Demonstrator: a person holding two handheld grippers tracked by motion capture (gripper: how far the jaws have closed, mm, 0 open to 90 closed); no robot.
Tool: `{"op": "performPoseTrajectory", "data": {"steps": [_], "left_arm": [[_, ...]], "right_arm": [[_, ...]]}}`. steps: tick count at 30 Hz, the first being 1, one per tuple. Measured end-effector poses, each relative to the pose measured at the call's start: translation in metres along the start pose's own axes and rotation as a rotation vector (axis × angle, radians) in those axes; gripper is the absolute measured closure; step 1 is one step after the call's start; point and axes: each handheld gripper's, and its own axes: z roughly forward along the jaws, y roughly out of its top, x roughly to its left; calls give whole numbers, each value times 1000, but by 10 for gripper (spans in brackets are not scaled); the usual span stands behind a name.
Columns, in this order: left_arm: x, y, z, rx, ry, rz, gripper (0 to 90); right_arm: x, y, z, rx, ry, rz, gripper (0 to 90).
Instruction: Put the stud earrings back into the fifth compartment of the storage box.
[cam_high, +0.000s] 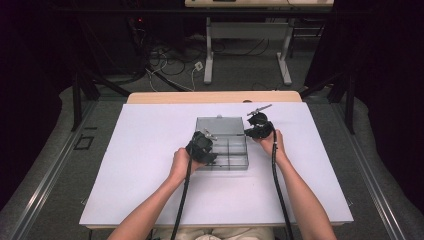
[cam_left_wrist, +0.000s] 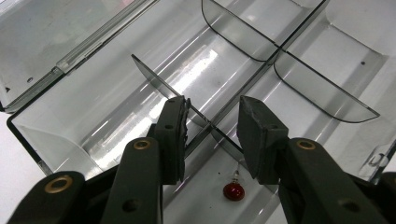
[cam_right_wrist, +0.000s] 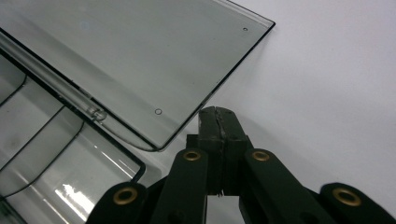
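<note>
The clear plastic organizer box (cam_high: 222, 145) sits open in the middle of the white table (cam_high: 150, 190), its lid (cam_right_wrist: 140, 60) lying flat behind it. On the left, the left gripper (cam_left_wrist: 212, 119) hovers inside the box w/ jaws partly open and nothing between the pads; the thin divider wall (cam_left_wrist: 154, 77) passes under the gap, and a small red bead earring (cam_left_wrist: 233, 191) lies on the box floor just below the jaws. The step in hand is probably picking this earring, so it is better to lower the jaws straight around the bead, keep clear of the divider, and close slowly, bc the bead is round and glossy and can roll or slip away. The box is hard, smooth, transparent, w/ curved dividers making several compartments. On the right, the right gripper (cam_right_wrist: 219, 123) has its 2 jaws fully closed and empty, tips near the lid's rounded corner over the bare table; the pads look matte black, a bit worn.
</note>
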Motion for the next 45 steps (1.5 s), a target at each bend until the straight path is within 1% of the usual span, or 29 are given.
{"op": "performPoseTrajectory", "data": {"steps": [2, 5, 6, 7, 8, 9, 10, 11, 12, 13, 14, 15, 16, 17, 18, 19, 20, 21, 24, 25, 29, 31, 32, 35, 38, 39, 43, 44, 45], "left_arm": [[0, 0, 0, -1, 0, -3, 623], [0, -1, 0, -7, -6, -7, 623], [0, -1, 0, -7, -6, -7, 622], [0, -1, 0, -5, -4, -7, 622], [0, 0, 0, -1, -2, -6, 622], [0, 0, 0, -2, -1, -3, 622], [0, 0, 0, -1, -1, -3, 622], [0, 0, 0, -1, 0, -3, 623], [0, 0, 0, -1, -1, -1, 622], [0, 0, 0, -1, -2, -1, 622], [1, 0, 0, -1, -1, 3, 622], [1, 0, 0, -4, -8, -5, 622], [2, 0, 0, -6, -9, -4, 623], [2, 0, 0, -8, -9, -5, 623], [2, 0, 0, -6, -9, -5, 624], [1, 0, 0, -4, -9, -6, 624], [1, 0, 0, -3, -9, -3, 624], [1, 0, 0, -3, -8, -3, 625], [2, 0, 0, -2, -10, -1, 624], [2, 0, 0, -4, -10, -2, 625], [2, 0, 0, -5, -11, -3, 624], [2, 0, 0, -5, -11, -2, 624], [2, 0, 0, -6, -11, -3, 624], [2, 0, 0, -5, -10, -3, 625], [2, 0, 0, -6, -11, -4, 625], [2, 0, 0, -6, -11, -3, 625], [2, 0, 0, -10, -10, -2, 625], [2, 0, 0, -10, -10, -2, 624], [2, 0, 0, -7, -10, -3, 624]], "right_arm": [[1, 0, 3, 5, -1, 10, 900], [1, 0, 7, 11, 8, 0, 900], [1, 0, 7, 13, 8, 9, 900], [0, 0, 9, -6, 9, 10, 900], [0, 0, 9, 7, 6, 14, 900], [0, 0, 10, 6, 16, 27, 900], [0, 0, 11, 3, 7, 25, 900], [0, 0, 11, 6, 10, 34, 900], [-1, 0, 12, -15, 11, 30, 900], [-1, 0, 12, -13, 19, 33, 900], [-1, 0, 11, -7, 15, 42, 900], [-2, 0, 11, 5, 16, 46, 900], [-2, 0, 12, -17, 33, 59, 900], [-3, 1, 12, -9, 21, 67, 900], [-4, 1, 13, -16, 15, 65, 900], [-4, 1, 13, -19, 10, 74, 900], [-4, 2, 14, -18, 15, 80, 900], [-5, 2, 15, -33, 18, 86, 900], [-6, 3, 15, -39, 17, 93, 900], [-6, 3, 16, -53, 22, 93, 900], [-8, 4, 12, -87, 20, 81, 900], [-8, 5, 10, -119, 24, 70, 900], [-7, 6, 9, -117, 11, 71, 900], [-6, 7, 6, -135, -1, 45, 900], [-6, 8, 3, -154, -2, 35, 900], [-5, 8, 2, -165, -14, 34, 900], [-4, 10, -3, -189, -28, 10, 900], [-4, 11, -4, -197, -24, 3, 900], [-3, 11, -5, -201, -25, 7, 900]]}}
